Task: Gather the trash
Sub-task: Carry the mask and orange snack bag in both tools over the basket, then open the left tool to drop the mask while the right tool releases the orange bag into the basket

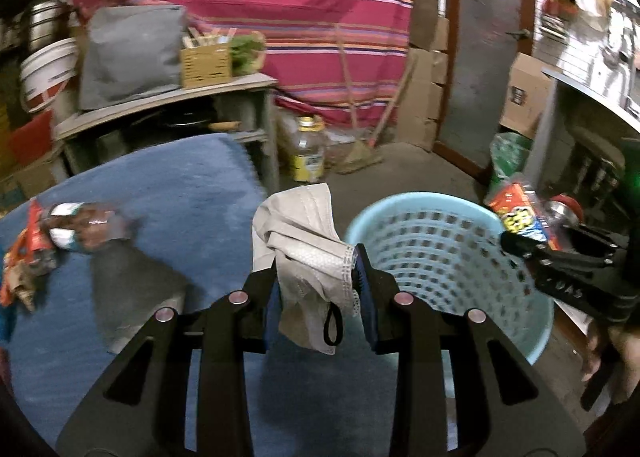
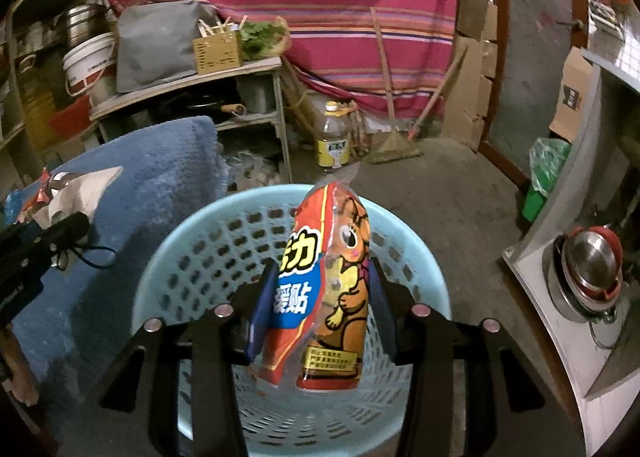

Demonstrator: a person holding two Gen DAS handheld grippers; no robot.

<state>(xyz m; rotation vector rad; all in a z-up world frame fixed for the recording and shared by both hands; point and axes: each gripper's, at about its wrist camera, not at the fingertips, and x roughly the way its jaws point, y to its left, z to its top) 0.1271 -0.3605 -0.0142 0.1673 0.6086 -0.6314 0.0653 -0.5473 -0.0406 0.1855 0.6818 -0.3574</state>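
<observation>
The blue fuzzy cloth-covered table is filling the left of both views, its right edge sitting just beside the pale blue perforated plastic waste basket, which is standing on the bare concrete floor with open room to its right before the grey metal cabinet. The step in hand looks like the carry-and-drop: both pieces are being brought to the basket. The right gripper is clenching an orange and blue printed plastic wrapper directly over the basket's mouth, so the next move there is probably just letting the jaws part. The left gripper is pinching a crumpled grey-white face mask while hanging over the table edge, just left of the rim; it likely needs to be travelling rightward past the rim before releasing, without crowding the other gripper. More litter, a blurred heap of orange wrappers, is lying on the table's far left.
</observation>
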